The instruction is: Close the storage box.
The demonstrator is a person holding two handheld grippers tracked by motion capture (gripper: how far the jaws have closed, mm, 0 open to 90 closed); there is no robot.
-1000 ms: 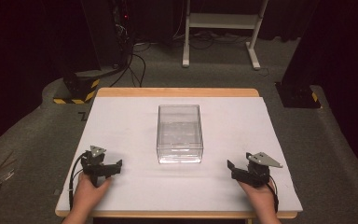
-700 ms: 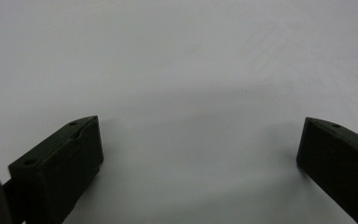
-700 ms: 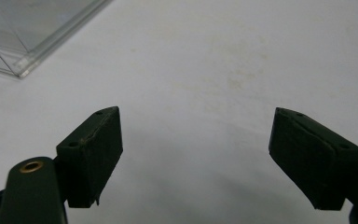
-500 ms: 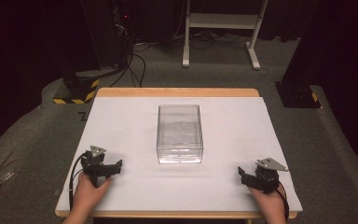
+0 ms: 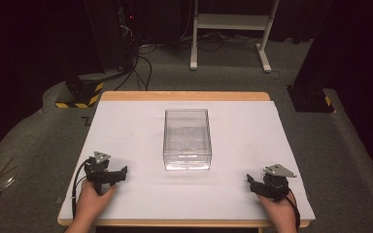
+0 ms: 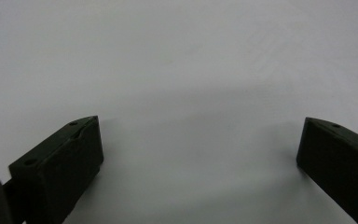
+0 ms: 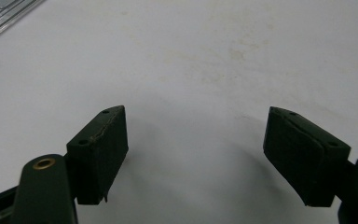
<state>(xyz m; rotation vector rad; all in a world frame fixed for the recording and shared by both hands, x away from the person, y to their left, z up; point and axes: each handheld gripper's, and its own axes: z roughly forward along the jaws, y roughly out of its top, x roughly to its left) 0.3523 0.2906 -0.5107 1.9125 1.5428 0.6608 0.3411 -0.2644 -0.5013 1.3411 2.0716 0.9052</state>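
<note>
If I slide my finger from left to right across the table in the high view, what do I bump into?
Left gripper → clear plastic box → right gripper, all on the white table.

— Where does the high view sit?

— Above my side of the table [image 5: 126, 121], facing forward and down. It takes in the whole white tabletop, the clear plastic box [image 5: 187, 138] at its middle, and the dark floor beyond. My hands enter from the bottom edge.

— And the cameras on your grippers?

— Each rides low and close, looking along its own black jaws at the white surface. My left gripper [image 6: 198, 154] camera faces bare tabletop. My right gripper [image 7: 196, 144] camera catches the box's corner [image 7: 4, 16] at top left, which the high view shares.
</note>
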